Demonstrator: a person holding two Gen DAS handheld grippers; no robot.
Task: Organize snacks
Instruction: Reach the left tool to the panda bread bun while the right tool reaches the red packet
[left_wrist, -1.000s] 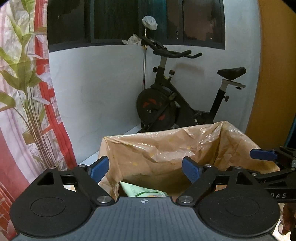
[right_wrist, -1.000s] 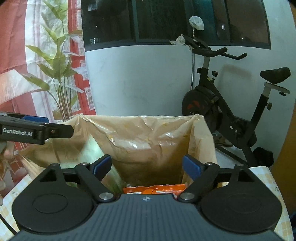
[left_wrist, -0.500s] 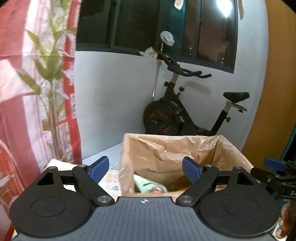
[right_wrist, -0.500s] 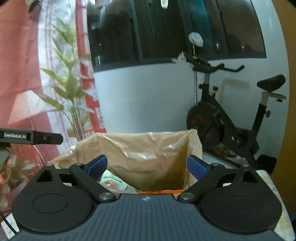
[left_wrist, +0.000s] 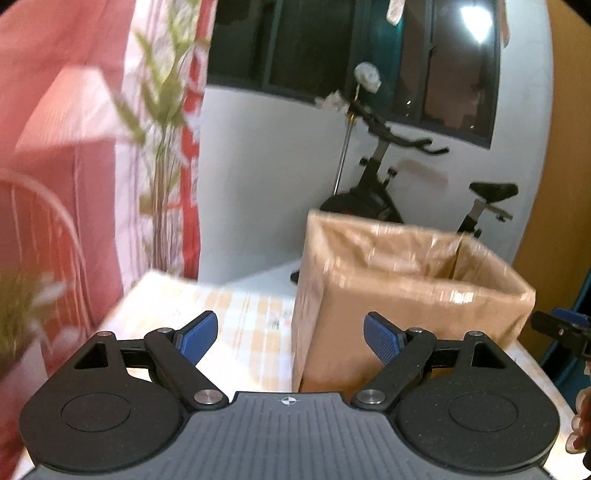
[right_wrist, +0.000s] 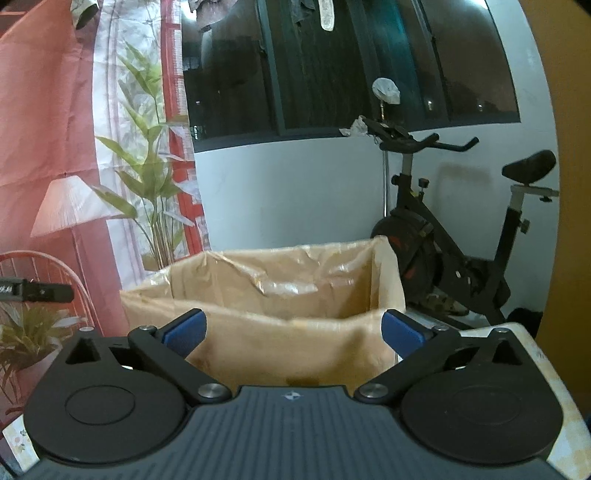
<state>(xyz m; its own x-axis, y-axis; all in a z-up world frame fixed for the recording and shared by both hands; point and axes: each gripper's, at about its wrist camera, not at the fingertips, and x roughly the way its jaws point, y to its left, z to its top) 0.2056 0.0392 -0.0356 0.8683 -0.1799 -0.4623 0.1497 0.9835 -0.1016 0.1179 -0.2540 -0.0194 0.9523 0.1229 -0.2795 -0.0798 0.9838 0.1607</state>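
In the left wrist view, the left gripper (left_wrist: 290, 332) is seen with its jaws spread wide and nothing between them. Ahead and slightly right stands the cardboard box (left_wrist: 373, 314), lined with a brownish plastic bag, on a table (left_wrist: 236, 325) covered in a checked cloth. The picture is blurred, so the box's contents cannot be made out from here. At the far right edge, part of the right gripper (left_wrist: 561, 328) is glimpsed beside the box. An exercise bike (left_wrist: 373, 199) stands behind.

In the right wrist view, the right gripper (right_wrist: 293, 328) is likewise held with jaws apart and empty, facing the near wall of the box (right_wrist: 280, 347). Only the liner's upper inside is shown; no snacks are visible in either view, and presumably any already packed lie below the rim.

The step in hand is judged to be a pause between placements. For the next move, a further snack must be located off-frame, gripped, and carried over the rim.
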